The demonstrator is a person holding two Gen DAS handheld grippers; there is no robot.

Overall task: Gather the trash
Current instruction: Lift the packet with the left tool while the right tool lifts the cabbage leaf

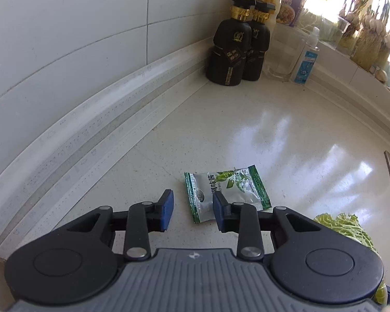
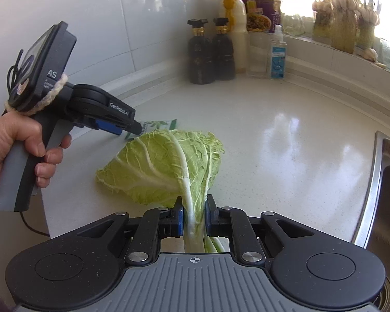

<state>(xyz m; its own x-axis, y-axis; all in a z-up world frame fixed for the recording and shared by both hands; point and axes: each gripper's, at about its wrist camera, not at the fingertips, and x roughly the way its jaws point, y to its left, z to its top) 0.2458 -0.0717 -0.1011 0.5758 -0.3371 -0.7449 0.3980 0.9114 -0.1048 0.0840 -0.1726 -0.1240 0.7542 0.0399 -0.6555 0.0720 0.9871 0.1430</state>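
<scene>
Cabbage leaf [image 2: 166, 163] filled the nearest part of the right wrist view, its white stalk pinched between the blue pads of the right gripper [image 2: 194, 217], whose jaws were clamped narrowly on it; the broad green blade lay spread on the pale countertop [image 2: 286, 156] just beyond the fingertips. Just past the leaf, on its far left side, lay the seasoning sachet [image 1: 226, 195], a small green and silver packet lying flat on the counter. The left gripper [image 1: 192, 208] pointed down at that sachet with its jaws partly apart: one blue pad stood over the packet's near edge and the other was off its left side, and neither pressed on it, so it held nothing. A person's hand [image 2: 15, 153] gripped the grey handle of that tool, left of the leaf. Right of the leaf, the steel rim of a sink [image 2: 374, 182] bordered the counter. Well beyond the leaf, in the far corner against the tiled wall, stood two black bottles [image 2: 210, 54] with gold collars, a tall cream bottle [image 2: 236, 26], a clear glass [image 1: 283, 54] and a small spray bottle [image 2: 278, 52]. Farther still, a noodle cup [image 2: 262, 13] and sprouting garlic [image 2: 345, 23] sat on the sunlit sill
</scene>
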